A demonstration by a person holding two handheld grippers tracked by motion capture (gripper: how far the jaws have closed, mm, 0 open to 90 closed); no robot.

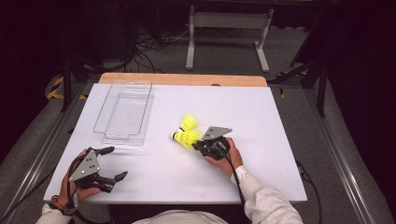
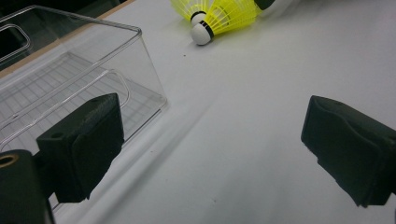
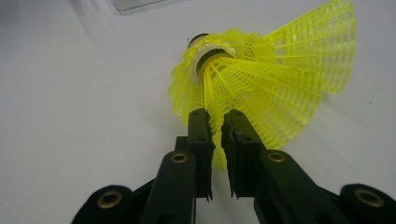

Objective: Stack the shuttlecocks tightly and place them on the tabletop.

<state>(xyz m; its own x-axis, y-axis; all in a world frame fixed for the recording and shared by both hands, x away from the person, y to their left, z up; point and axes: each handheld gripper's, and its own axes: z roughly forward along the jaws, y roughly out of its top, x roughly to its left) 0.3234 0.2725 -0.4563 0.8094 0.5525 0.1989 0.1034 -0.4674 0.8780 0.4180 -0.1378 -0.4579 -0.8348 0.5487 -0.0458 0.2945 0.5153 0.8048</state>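
Two yellow plastic shuttlecocks lie side by side at the table's middle. My right gripper [image 1: 197, 143] is shut on the mesh skirt of the nearer shuttlecock [image 1: 186, 138], whose cork points left. In the right gripper view the jaws [image 3: 218, 122] pinch that skirt's rim [image 3: 252, 98], and the second shuttlecock [image 3: 322, 46] fans out behind it. The second shuttlecock [image 1: 189, 122] touches the held one. My left gripper [image 1: 118, 163] rests at the front left, open wide with nothing between its jaws [image 2: 212, 140]. Both shuttlecocks [image 2: 224, 16] lie far ahead of it.
A clear plastic bin [image 1: 122, 138] stands empty at the back left of the white table [image 1: 261, 154]; its near wall [image 2: 149, 70] is close to my left jaw. Beyond the table are a wooden edge strip [image 1: 187, 79], cables and a white stand's legs.
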